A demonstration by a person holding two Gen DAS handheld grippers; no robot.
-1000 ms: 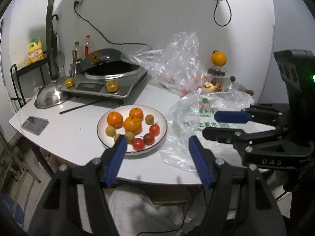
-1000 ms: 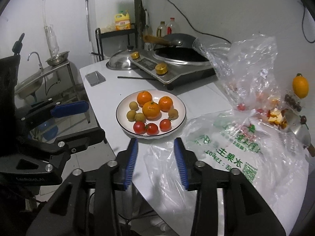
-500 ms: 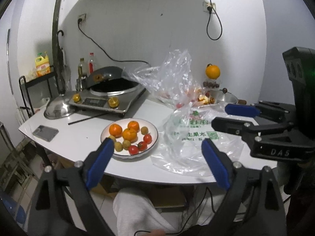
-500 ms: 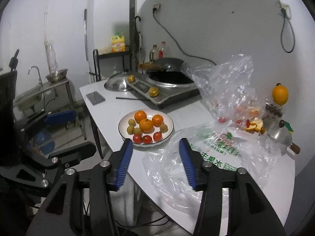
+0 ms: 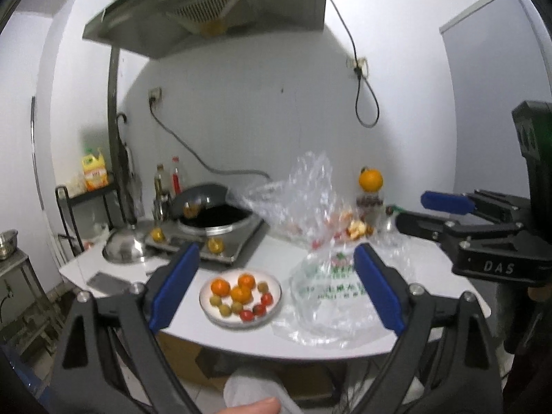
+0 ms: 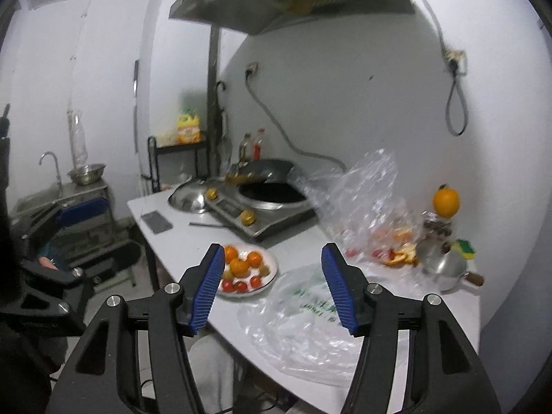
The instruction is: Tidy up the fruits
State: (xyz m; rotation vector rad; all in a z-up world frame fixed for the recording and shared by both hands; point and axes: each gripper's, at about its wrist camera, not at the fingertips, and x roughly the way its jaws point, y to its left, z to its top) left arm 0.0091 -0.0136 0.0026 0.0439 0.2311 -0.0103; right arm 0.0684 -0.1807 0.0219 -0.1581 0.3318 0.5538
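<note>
The white table (image 5: pixel 396 339) carries a printed plastic bag (image 5: pixel 327 293) just right of a plate (image 5: pixel 276 296) of oranges, cherry tomatoes and small greenish fruit. The plate is seen ahead and below both grippers. Left gripper (image 5: pixel 276 288) and right gripper (image 6: pixel 272 288) are opening, nothing between. The left appears more directly lined up.

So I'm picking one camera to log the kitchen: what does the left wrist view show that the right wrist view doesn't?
Only the left wrist view shows the right gripper, from the side. Only the right wrist view shows the sink tap, the steel bowl beside it and the green sponge. Both share the plate of fruit, the wok, the plastic bags and the orange on a jar. Both grippers' jaws are opening, with nothing between them.
</note>
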